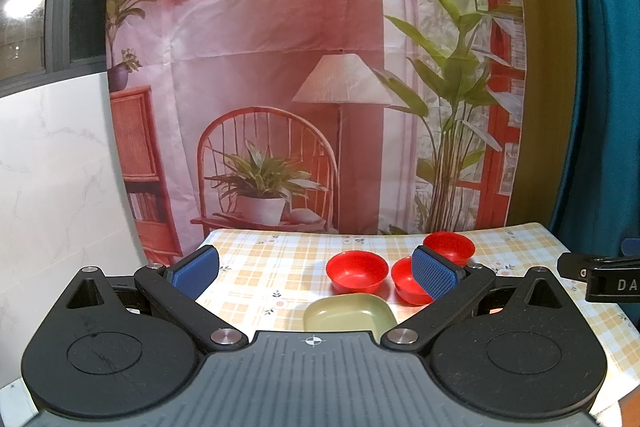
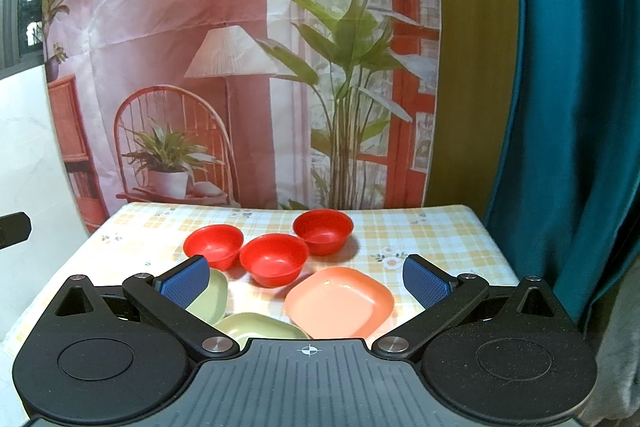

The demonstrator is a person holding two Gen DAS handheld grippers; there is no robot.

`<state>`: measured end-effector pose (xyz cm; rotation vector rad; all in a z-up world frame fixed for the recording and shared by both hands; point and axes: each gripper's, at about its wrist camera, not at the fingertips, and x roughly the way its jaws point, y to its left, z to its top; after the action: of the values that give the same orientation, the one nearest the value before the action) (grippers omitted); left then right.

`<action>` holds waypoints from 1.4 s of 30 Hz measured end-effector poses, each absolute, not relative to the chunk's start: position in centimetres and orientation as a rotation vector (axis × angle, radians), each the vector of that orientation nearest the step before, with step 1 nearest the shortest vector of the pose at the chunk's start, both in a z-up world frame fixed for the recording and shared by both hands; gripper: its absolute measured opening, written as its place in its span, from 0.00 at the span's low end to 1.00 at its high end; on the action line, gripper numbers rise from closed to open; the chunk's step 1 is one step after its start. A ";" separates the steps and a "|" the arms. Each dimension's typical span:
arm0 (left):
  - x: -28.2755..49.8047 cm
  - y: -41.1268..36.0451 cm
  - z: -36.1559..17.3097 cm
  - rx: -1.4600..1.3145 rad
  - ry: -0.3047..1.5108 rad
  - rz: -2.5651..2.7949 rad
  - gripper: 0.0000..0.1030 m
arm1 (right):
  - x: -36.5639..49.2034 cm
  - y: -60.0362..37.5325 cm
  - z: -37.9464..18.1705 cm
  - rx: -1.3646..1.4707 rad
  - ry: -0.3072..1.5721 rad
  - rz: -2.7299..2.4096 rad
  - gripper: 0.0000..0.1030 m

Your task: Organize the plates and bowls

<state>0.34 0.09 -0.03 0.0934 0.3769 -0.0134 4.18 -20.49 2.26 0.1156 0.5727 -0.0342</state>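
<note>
Across the checked tablecloth [image 2: 420, 239] everything's laid out loose and nothing's stacked yet. Biggest stuff first: the orange plate [image 2: 340, 303] sits near me on the right, one green plate [image 2: 260, 327] just left of it at the very near edge, and a second green plate [image 2: 210, 295] further left, half hidden behind my finger. Beyond those, three red bowls [image 2: 274, 259] run in a row climbing toward the far right, the left two look like they're touching (hard to be sure).

Both my tongs are spread wide with nothing in them: right gripper [image 2: 306, 281] hanging over the plates, left gripper [image 1: 316, 273] off to the left, looking at the bowls and one green plate.

My plan would be to pinch a green plate by its rim, not the flat middle, come in low, and set it squarely onto the other green one so it nests. Those bowls look slick plastic, so grab a wall, gently.
</note>
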 end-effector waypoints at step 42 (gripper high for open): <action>13.1 -0.5 -15.2 0.018 0.725 -0.109 0.47 | 13.4 -24.3 -15.7 0.154 0.732 -0.010 0.73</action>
<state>13.14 -0.53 -15.24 0.0184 0.7251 -0.1094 13.38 -24.29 -15.71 0.1538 0.7325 -0.0100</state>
